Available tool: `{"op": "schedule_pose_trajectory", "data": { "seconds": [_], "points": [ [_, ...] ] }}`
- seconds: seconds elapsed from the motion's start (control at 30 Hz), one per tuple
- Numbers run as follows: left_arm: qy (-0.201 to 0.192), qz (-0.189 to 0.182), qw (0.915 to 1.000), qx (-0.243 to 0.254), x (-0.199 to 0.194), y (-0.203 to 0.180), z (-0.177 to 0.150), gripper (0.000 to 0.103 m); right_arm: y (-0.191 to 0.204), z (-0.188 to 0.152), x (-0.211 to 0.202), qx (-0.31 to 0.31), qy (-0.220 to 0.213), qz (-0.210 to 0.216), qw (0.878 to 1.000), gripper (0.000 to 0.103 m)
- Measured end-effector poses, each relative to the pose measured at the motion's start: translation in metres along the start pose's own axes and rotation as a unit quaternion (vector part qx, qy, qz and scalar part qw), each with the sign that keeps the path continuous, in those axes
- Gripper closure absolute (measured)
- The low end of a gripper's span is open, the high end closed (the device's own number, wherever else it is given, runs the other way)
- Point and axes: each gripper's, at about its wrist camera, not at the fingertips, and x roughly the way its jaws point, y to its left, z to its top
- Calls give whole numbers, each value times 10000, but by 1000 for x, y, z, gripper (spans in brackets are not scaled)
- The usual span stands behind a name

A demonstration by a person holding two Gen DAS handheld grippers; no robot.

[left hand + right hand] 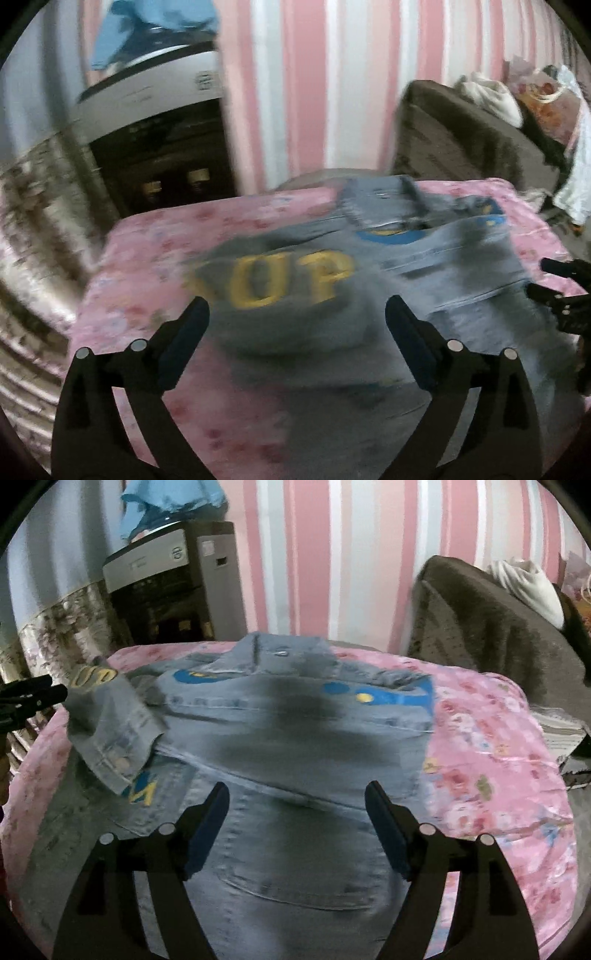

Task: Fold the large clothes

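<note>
A light blue denim jacket lies back-up on the pink floral bedspread, collar at the far side. Its left sleeve, with yellow letters, is folded in over the body. In the left wrist view the same sleeve with yellow letters lies just ahead of my left gripper, which is open and empty above it. My right gripper is open and empty over the jacket's lower back. The right gripper also shows at the edge of the left wrist view, and the left gripper at the edge of the right wrist view.
A grey and black appliance with blue cloth on top stands behind the bed at the left. A brown covered chair with piled laundry stands at the right. A pink striped wall is behind.
</note>
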Motion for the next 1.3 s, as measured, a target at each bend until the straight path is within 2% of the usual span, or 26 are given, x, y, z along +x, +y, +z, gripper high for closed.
{"op": "schedule_pose_trajectory", "data": {
  "seconds": [0.13,0.3,0.47,0.63,0.67,0.77,0.8,0.83,0.87,1.03,1.17,1.3],
  "points": [
    [86,174,9996,-215,3,42,-22,6,29,1,6,58,-39,303,9995,27],
    [-4,335,9990,-299,8,77,-41,6,65,7,18,156,16,695,9975,27],
    [4,394,9985,-389,16,101,-55,6,100,15,34,84,81,1046,9944,27],
    [36,372,9982,-477,22,108,-60,6,121,19,58,81,258,1256,9917,31],
    [18,352,9982,-479,22,107,-60,6,122,21,66,175,308,1368,9900,36],
    [-24,354,9986,-393,22,103,-58,6,115,24,79,508,399,1701,9833,63],
    [-36,372,9987,-359,22,101,-57,6,114,25,80,561,369,1781,9817,89],
    [-44,380,9987,-337,22,100,-56,6,115,26,80,531,317,1788,9819,99],
    [-50,386,9987,-333,22,99,-55,6,117,28,77,425,246,1800,9824,99],
    [-48,368,9984,-427,24,101,-49,6,119,40,51,-190,-139,1329,9909,100],
    [-21,332,9978,-582,29,100,-43,6,99,52,31,-573,-512,431,9961,100],
    [-53,281,9982,-532,28,89,-35,6,60,61,15,-537,-741,-250,9955,100]
  ]
}}
